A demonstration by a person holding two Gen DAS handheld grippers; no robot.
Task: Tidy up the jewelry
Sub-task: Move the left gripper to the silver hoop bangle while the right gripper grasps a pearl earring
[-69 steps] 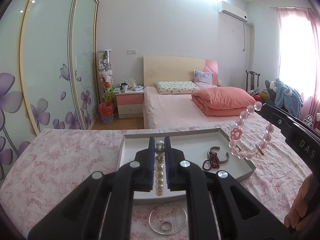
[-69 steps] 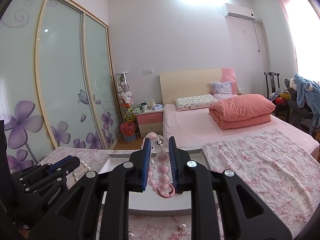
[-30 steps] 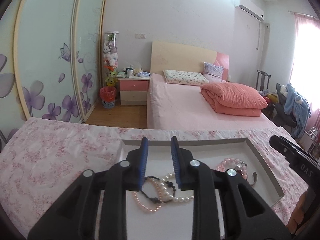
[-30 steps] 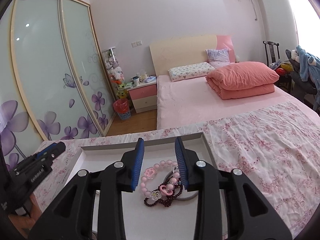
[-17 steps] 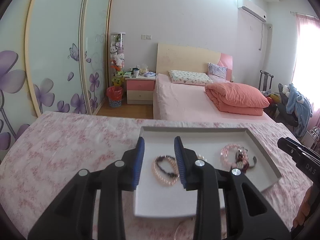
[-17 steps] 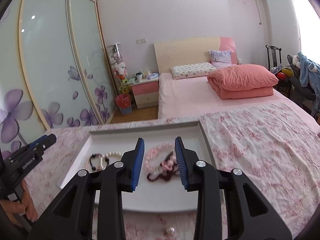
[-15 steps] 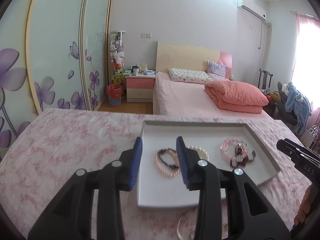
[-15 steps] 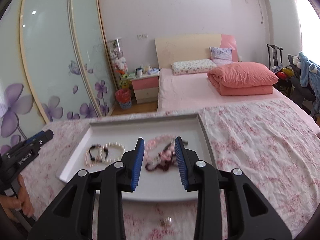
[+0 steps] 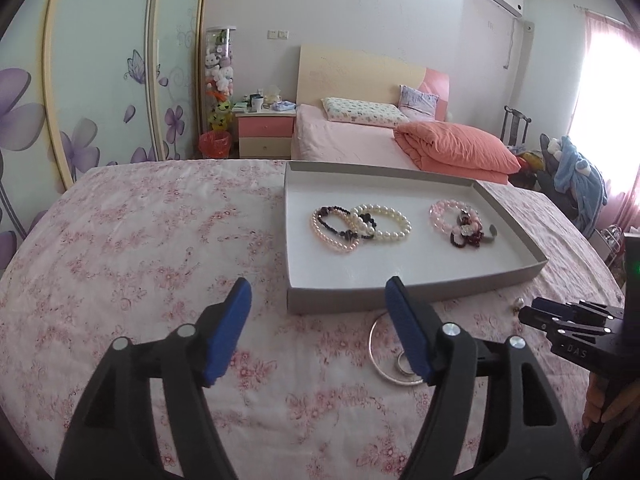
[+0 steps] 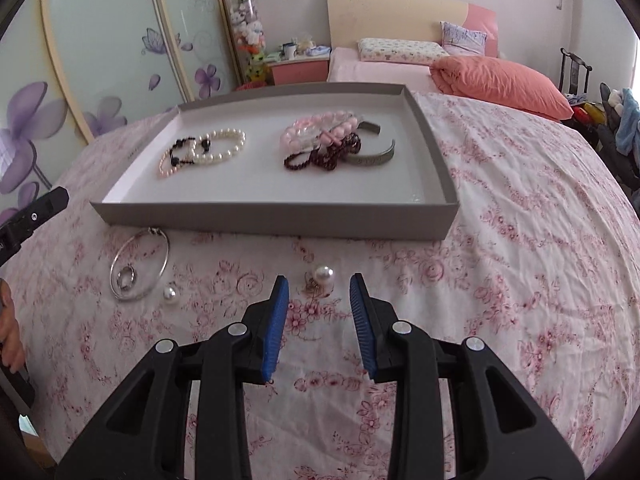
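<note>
A shallow grey tray (image 9: 400,304) (image 10: 276,222) lies on the flowered cloth. In it are pearl bracelets (image 10: 220,146), a pink bead bracelet (image 10: 316,130), a dark red one (image 10: 324,156) and a metal cuff (image 10: 372,156). On the cloth in front lie a silver bangle (image 10: 164,258) around a ring (image 10: 126,279), a small pearl (image 10: 169,292) and a larger pearl piece (image 10: 323,275). My left gripper (image 9: 318,286) hovers before the tray, its jaws opening, nothing between them. My right gripper (image 10: 319,280) is open; the larger pearl shows just ahead of its tips, untouched.
A pink bed (image 9: 360,140) with a folded quilt (image 9: 456,148) stands behind the table. Sliding wardrobe doors (image 9: 100,80) fill the left side. A person's hand (image 10: 10,340) holds the left gripper at the table's left edge. A chair with clothes (image 9: 576,176) is at the right.
The bracelets that both grippers held now lie in the tray. Both grippers have drawn back from the tray and sunk toward the cloth. The left jaws have spread wider.
</note>
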